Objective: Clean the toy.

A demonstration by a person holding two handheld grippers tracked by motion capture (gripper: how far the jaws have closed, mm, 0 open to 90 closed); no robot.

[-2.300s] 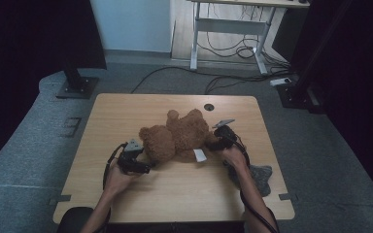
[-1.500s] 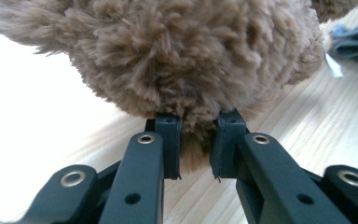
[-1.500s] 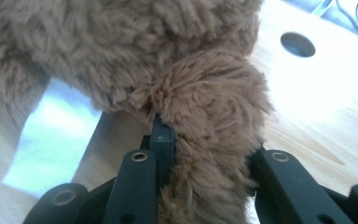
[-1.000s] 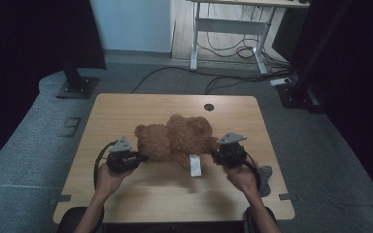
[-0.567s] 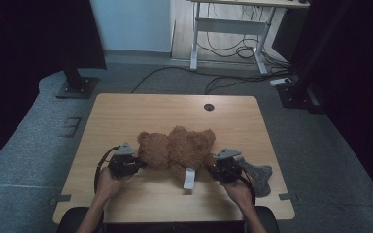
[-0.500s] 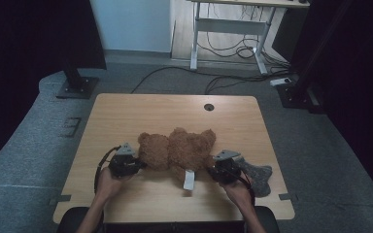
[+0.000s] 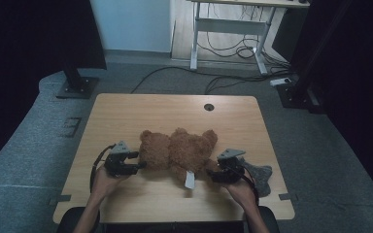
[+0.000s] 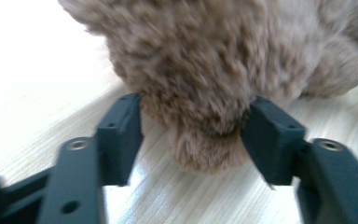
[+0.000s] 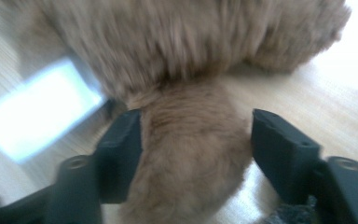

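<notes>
At the counter's near edge both hands lie low; left tongs and right tongs, jaws just opening, loosely flank the teddy bear's limbs.

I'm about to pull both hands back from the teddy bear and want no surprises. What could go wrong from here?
The bear lies on the table, a limb between each hand-held gripper's jaws, which have just been opening.
1. Fur at the left hand-held gripper touches both pads; pulling back may drag the bear.
2. The limb at the right hand-held gripper nearly fills the gap, so it may snag.
3. The white tag could catch.
</notes>
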